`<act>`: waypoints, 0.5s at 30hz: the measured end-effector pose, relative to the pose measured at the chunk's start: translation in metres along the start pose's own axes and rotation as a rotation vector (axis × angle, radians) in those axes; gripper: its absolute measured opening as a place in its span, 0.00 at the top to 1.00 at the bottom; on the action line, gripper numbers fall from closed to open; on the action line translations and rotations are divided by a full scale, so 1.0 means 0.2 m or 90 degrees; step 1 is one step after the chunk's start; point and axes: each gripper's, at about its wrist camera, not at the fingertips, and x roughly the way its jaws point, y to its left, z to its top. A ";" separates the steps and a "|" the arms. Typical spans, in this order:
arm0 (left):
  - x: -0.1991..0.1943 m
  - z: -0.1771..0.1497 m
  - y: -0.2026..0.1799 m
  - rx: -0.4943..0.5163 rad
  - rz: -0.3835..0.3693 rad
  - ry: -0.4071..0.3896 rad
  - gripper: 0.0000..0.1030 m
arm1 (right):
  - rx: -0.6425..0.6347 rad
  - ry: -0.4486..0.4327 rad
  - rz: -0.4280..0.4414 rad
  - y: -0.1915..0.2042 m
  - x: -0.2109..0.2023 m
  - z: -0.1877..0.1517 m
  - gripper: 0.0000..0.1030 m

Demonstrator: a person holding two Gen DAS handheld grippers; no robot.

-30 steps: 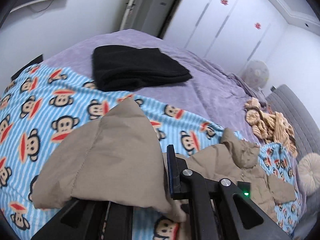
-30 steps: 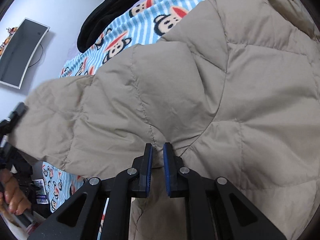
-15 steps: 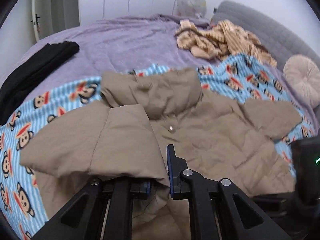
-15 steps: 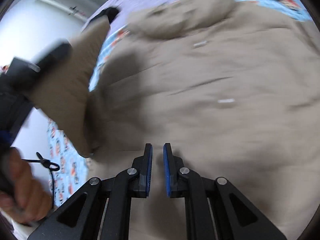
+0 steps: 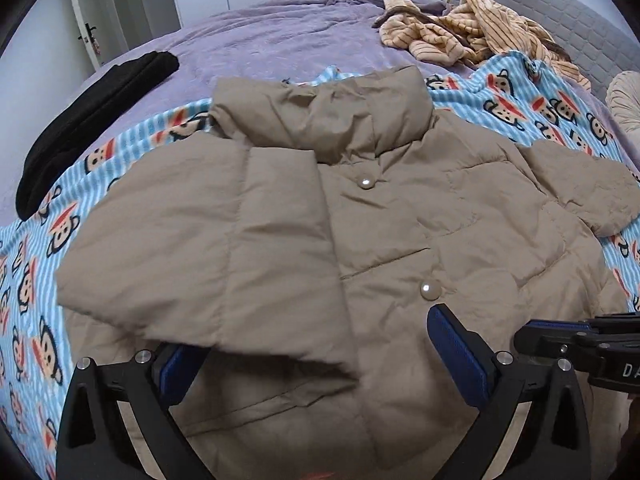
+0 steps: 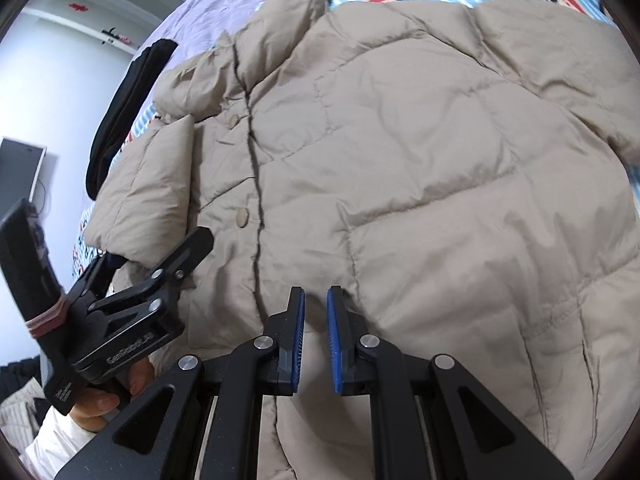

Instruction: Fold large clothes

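A big tan puffy jacket (image 5: pixel 400 216) lies front side up on a blue monkey blanket (image 5: pixel 32 280), which is spread over a purple bed (image 5: pixel 260 40). One sleeve (image 5: pixel 216 248) is folded across the jacket's chest, next to the two round buttons (image 5: pixel 430 291). The left gripper (image 5: pixel 320 364) is at the bottom edge of the jacket with its fingers spread wide apart; it has let go, and the end of the folded sleeve drapes over one blue pad (image 5: pixel 176 368). The right gripper (image 6: pixel 316 340) hovers over the jacket's lower part with a small gap between its pads, and nothing is in that gap. A folded black piece of clothing (image 5: pixel 92 120) lies on the bed beyond the jacket's folded-sleeve side. A striped orange heap of clothes (image 5: pixel 472 40) sits past the collar (image 5: pixel 320 120), near a gray headboard (image 5: pixel 560 12). The other sleeve (image 5: pixel 592 196) sticks out flat onto the blanket.
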 end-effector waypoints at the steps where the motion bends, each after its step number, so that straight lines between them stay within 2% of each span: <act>1: -0.04 0.00 0.05 -0.014 -0.007 -0.003 0.00 | -0.012 0.003 -0.005 0.05 0.03 0.00 0.87; 4: -0.20 -0.03 0.24 -0.066 -0.008 -0.035 0.00 | -0.062 0.004 -0.017 0.11 0.00 0.03 0.87; 6: -0.28 -0.05 0.43 -0.109 0.009 -0.046 0.00 | -0.100 -0.003 -0.023 0.19 0.00 0.06 0.75; 8: -0.29 -0.05 0.64 -0.151 0.041 -0.035 0.00 | -0.162 -0.023 -0.037 0.30 -0.02 0.07 0.17; 9: -0.26 -0.05 0.77 -0.183 0.054 -0.021 0.00 | -0.198 -0.039 -0.039 0.37 -0.04 0.07 0.13; 11: -0.18 -0.07 1.01 -0.259 0.047 0.012 0.00 | -0.290 -0.065 -0.040 0.52 -0.05 0.05 0.13; 12: -0.13 -0.08 1.09 -0.291 0.030 0.025 0.00 | -0.339 -0.071 -0.052 0.60 -0.03 0.03 0.13; 15: 0.07 -0.11 1.31 -0.395 -0.070 0.080 0.04 | -0.463 -0.093 -0.120 0.85 0.09 -0.04 0.13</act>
